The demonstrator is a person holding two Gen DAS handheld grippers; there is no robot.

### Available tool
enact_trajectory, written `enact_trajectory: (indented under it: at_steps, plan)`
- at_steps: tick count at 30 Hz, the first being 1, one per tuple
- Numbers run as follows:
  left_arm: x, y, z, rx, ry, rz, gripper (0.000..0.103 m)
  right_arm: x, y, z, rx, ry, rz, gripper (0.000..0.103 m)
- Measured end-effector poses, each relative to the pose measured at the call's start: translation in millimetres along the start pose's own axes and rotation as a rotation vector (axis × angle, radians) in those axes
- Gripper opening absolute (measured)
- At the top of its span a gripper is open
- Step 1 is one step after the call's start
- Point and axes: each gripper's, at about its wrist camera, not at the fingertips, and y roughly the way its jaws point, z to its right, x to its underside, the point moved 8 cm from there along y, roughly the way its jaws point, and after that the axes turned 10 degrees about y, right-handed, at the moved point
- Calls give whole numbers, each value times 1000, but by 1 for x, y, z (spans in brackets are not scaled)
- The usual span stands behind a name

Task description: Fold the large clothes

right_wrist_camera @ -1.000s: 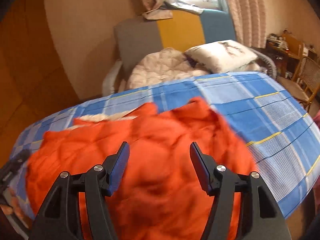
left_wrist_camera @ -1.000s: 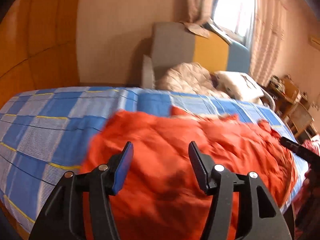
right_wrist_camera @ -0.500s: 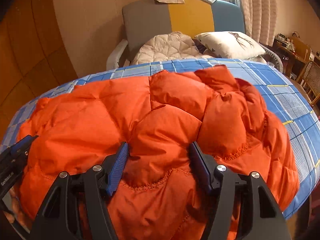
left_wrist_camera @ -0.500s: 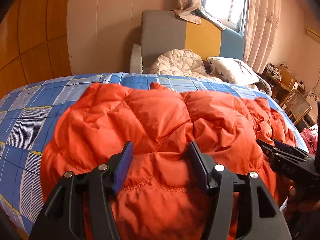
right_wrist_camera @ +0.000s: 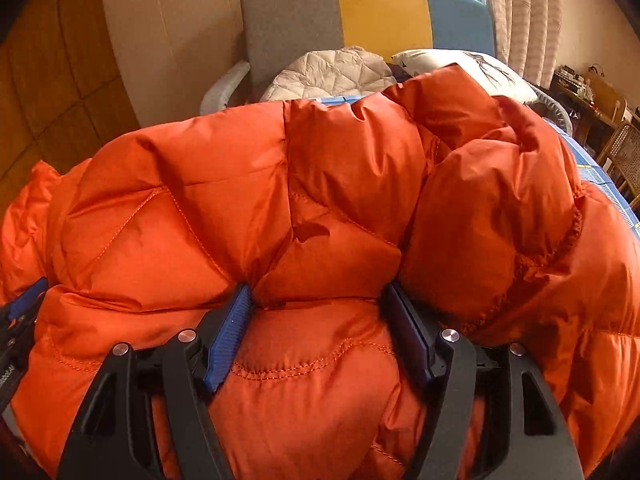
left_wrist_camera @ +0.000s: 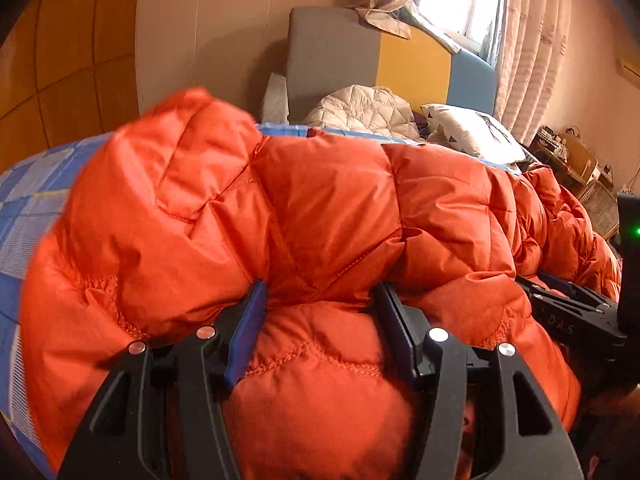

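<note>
The orange quilted down jacket (left_wrist_camera: 328, 216) fills the lower and middle part of both wrist views, lying in a thick, puffy heap on the bed with the blue checked sheet (left_wrist_camera: 28, 208), which shows only at the left edge of the left view and at the right edge of the right view. Its stitched hem edge runs across just above the fingers in each view.

The left gripper (left_wrist_camera: 320, 332) has a bulge of the hem between its blue pads, and the fabric swells out against both of them, so it reads as clamped on the jacket. The right gripper (right_wrist_camera: 320, 328) also has a fold of hem between its pads, but its jaws are opening, and the padding looks to be merely resting between them, not pinched. The right gripper's black body shows at the right edge of the left view.

Judging by this, the fold of the hem over the body is being set down and let go. Next, the left gripper needs to release too, then both must draw back without dragging the slippery shell, since the springy filling could push the fold open again.

Behind the bed, in the upper centre, stand a grey, yellow and blue chair (right_wrist_camera: 360, 20), a beige quilted garment (right_wrist_camera: 332, 72) and a white pillow (left_wrist_camera: 472, 136).
</note>
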Motion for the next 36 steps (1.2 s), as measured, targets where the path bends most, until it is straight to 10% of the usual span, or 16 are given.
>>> enact_trajectory:
  at_steps: [17, 36]
  plan:
    - [-18, -49, 18, 22, 97, 30, 58, -22, -82, 69, 16, 103, 66, 74]
    - [-7, -40, 18, 97, 209, 4, 58, -2, -38, 90, 42, 84, -64, 76]
